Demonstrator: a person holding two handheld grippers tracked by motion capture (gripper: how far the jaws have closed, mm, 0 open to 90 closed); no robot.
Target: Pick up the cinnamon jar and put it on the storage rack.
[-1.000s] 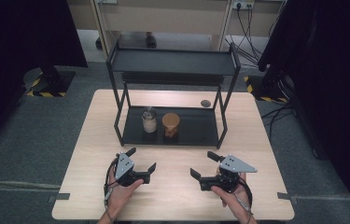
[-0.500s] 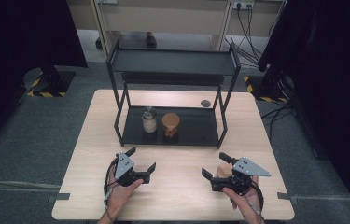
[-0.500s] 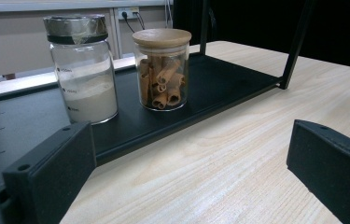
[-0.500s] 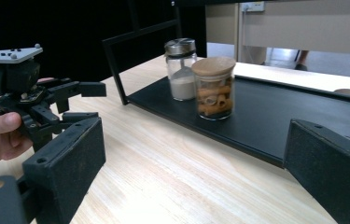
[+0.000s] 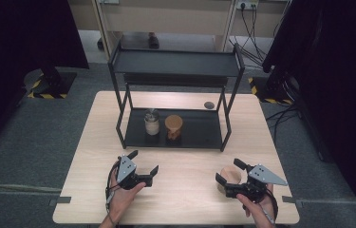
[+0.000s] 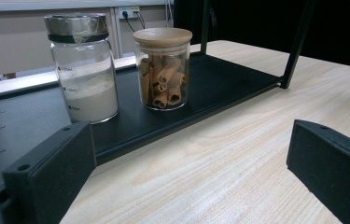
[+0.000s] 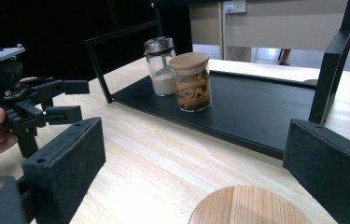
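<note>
right gripper [image 5: 227,174] now over round wooden lid [image 7: 249,205]

Two jars [image 5: 162,125] stand side by side on the rack's lower shelf [image 5: 199,134].

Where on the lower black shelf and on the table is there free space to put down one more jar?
The lower black metal shelf is bare to the right of the wooden-lidded glass jar of cinnamon sticks; its left part is crowded by that jar and the metal-lidded glass jar of white powder. The light wooden table is bare between the left hand-held gripper and the right hand-held gripper.
</note>
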